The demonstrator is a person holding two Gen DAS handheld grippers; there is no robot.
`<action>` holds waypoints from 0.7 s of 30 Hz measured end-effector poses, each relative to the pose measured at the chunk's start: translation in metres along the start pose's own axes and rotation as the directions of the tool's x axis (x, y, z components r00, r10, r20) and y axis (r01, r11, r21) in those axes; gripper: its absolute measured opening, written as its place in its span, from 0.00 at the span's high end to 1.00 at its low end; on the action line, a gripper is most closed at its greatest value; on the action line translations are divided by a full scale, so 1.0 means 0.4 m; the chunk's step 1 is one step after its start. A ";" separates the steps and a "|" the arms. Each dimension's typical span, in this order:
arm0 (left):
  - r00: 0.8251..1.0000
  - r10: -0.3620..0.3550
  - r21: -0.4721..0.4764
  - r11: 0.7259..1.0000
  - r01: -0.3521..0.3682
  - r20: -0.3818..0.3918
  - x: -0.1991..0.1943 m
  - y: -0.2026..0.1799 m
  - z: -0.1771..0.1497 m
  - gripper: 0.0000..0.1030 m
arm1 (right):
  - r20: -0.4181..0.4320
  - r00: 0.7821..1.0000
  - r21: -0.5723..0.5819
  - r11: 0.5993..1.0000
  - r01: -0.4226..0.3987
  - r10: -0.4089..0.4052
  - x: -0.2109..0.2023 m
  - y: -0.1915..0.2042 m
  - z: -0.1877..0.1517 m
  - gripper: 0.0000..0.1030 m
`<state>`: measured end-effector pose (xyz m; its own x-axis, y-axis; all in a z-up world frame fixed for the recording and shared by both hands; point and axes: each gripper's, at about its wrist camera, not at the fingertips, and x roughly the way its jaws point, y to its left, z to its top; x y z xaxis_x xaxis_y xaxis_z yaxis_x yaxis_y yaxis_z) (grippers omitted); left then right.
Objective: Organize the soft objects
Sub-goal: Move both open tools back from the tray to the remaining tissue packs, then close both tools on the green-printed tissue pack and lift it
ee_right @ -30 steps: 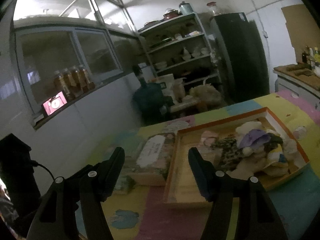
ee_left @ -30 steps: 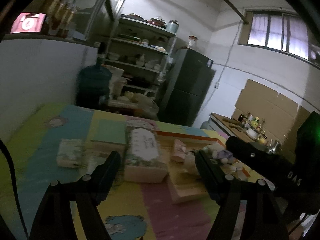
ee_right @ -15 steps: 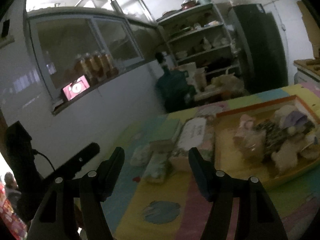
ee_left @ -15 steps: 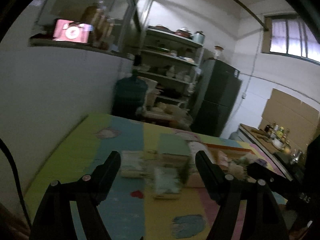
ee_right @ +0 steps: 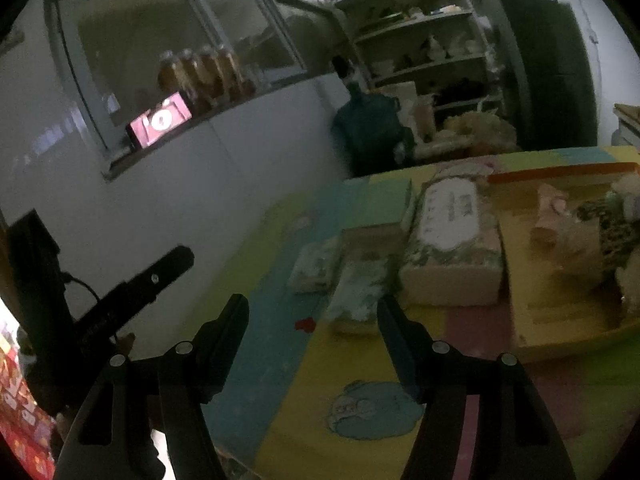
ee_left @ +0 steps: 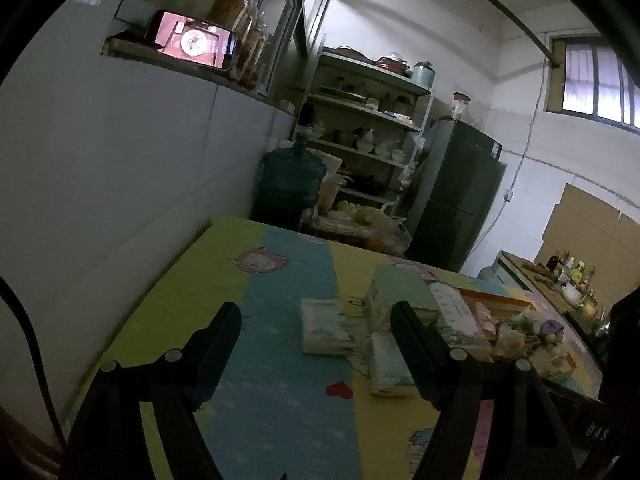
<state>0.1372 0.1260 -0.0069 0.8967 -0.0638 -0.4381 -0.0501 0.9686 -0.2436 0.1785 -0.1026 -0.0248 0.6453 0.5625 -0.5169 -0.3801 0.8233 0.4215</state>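
Hovering over the table (ee_left: pixel 192 292), the left gripper (ee_left: pixel 316 320) and right gripper (ee_right: pixel 312 308) stand with jaws apart and empty, tissue packs (ee_right: pixel 360 288) lying just ahead of the right gripper's jaws.

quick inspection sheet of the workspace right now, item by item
surface: table under a pastel cartoon mat, against a white wall
job's things: two soft tissue packs lying flat on the mat; large tissue pack beside the tray; plush toys piled in the orange-rimmed tray
clutter: green-topped box behind the packs
grippers: left gripper open, nothing between its fingers; right gripper open, empty, over the mat
cables: a black cable at the left edge of the left wrist view
surroundings: water jug, shelves, dark fridge, lit phone on the ledge
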 end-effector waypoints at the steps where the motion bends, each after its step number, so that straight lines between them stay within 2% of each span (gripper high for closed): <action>1: 1.000 0.003 0.002 1.000 -0.003 -0.001 0.005 0.002 0.002 0.25 | -0.008 1.000 -0.001 1.000 0.004 -0.004 0.010 0.003 -0.003 0.34; 8: 0.998 -0.025 0.020 0.999 0.027 -0.049 0.066 0.033 0.011 0.25 | -0.058 0.998 0.024 0.999 0.034 -0.032 0.085 -0.005 -0.016 0.28; 12: 0.997 -0.045 0.012 0.999 0.046 -0.064 0.097 0.049 0.016 0.11 | -0.091 0.991 0.004 0.995 0.098 -0.098 0.135 -0.008 -0.025 0.28; 21: 0.995 -0.017 0.035 0.999 0.020 -0.095 0.142 0.060 0.016 0.11 | -0.118 0.977 -0.034 0.984 0.174 -0.177 0.194 -0.008 -0.037 0.28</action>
<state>0.1898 0.1474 -0.0322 0.8516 -0.1027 -0.5140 -0.0167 0.9748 -0.2223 0.2200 -0.0603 -0.0770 0.6194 0.4131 -0.6676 -0.2844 0.9107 0.2997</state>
